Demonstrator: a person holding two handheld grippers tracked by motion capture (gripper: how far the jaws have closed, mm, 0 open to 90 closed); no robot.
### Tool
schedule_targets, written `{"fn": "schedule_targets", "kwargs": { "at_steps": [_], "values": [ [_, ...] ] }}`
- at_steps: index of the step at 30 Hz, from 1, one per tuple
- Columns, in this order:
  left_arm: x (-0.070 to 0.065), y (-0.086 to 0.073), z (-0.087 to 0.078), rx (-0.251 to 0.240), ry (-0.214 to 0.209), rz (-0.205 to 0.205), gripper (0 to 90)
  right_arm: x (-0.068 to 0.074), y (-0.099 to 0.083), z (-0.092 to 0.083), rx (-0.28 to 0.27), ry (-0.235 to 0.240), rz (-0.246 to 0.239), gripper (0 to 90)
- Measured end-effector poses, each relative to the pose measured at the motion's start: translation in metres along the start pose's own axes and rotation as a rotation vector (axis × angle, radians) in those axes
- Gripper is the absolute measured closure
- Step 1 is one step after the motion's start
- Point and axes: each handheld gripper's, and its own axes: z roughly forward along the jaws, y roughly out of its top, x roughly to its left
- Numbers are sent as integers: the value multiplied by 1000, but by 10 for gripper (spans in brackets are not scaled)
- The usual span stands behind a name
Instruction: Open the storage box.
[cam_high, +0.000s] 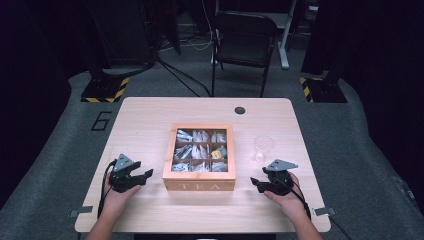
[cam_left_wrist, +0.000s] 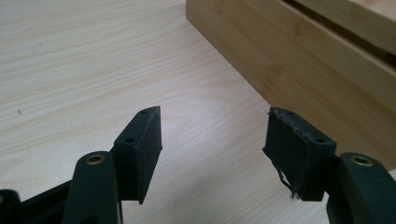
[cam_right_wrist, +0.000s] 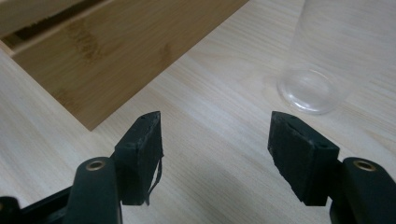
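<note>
Left gripper (cam_high: 146, 175), right gripper (cam_high: 255, 183) part-open, empty, flanking tea box (cam_high: 199, 185); glass (cam_high: 263, 148) beyond right.

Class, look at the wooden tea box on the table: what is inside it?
The tea box is divided into nine compartments holding tea bags, mostly pale, one yellow. Anything beneath the top bags is covered.

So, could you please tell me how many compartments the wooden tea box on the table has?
9, in a three-by-three grid inside the tea box: three along the far row, three across the middle, three along the near row. All seem to hold tea bags, and one middle-row compartment holds a yellow packet.
</note>
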Motion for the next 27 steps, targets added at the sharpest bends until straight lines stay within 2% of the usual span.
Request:
{"fn": "schedule_targets", "kwargs": {
  "at_steps": [3,4,11,14,16,19,23,27],
  "values": [
    [-2,1,-4,-20,-6,-9,370,3,2,-4,-29,10,27,350],
    [-2,1,-5,-24,-9,-10,370,3,3,-5,-36,12,22,351],
    [-7,2,-14,-48,-30,-9,372,9,6,-10,-44,17,23,378],
    [-10,3,-16,-54,-27,-6,372,12,8,-12,-47,29,34,406],
    [-11,3,-17,-52,-30,0,373,13,9,-13,-58,29,21,415],
    [-14,3,-19,-76,-36,-7,374,16,11,-15,-86,36,15,426],
    [-17,3,-23,-68,-48,4,384,22,14,-18,-119,47,-12,437],
    [-22,4,-25,-73,-33,34,396,28,15,-18,-106,39,-33,448]
  ]
}}
